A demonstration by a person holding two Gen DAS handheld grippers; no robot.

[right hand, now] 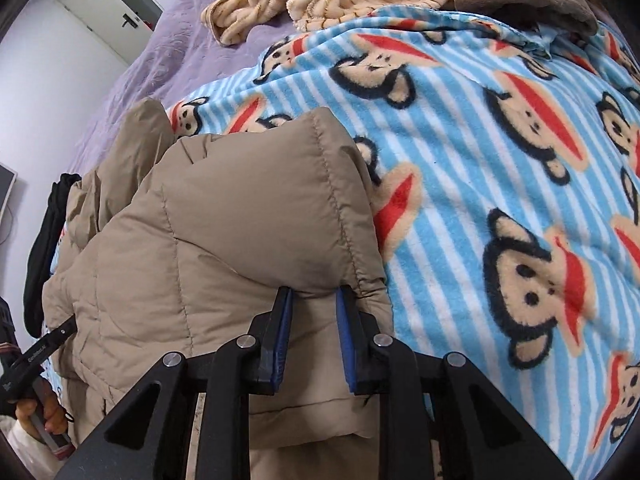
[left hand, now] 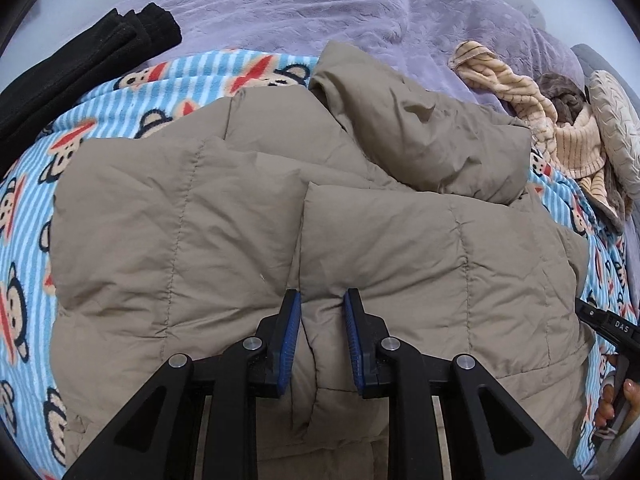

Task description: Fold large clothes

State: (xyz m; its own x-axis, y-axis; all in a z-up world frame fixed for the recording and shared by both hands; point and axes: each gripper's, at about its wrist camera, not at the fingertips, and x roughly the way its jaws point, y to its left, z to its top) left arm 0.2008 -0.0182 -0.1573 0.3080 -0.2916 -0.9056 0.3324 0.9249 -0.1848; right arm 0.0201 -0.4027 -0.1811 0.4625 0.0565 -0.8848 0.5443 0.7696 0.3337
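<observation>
A tan quilted puffer jacket (left hand: 248, 216) lies partly folded on a blue striped monkey-print blanket (left hand: 32, 208). My left gripper (left hand: 322, 300) is shut on a puffy fold at the jacket's near edge, with fabric bulging between the blue pads. In the right wrist view the jacket (right hand: 224, 232) fills the left half. My right gripper (right hand: 314, 296) is shut on the jacket's right end, which is lifted into a hump. The other gripper shows at each view's edge: the right one in the left wrist view (left hand: 608, 326), the left one in the right wrist view (right hand: 36, 352).
A folded black garment (left hand: 80, 64) lies at the back left on a purple bedspread (left hand: 320, 12). A heap of beige striped and brown clothes (left hand: 560, 120) and a cream cushion (left hand: 616, 120) lie at the right. The monkey blanket (right hand: 500, 160) spreads right of the jacket.
</observation>
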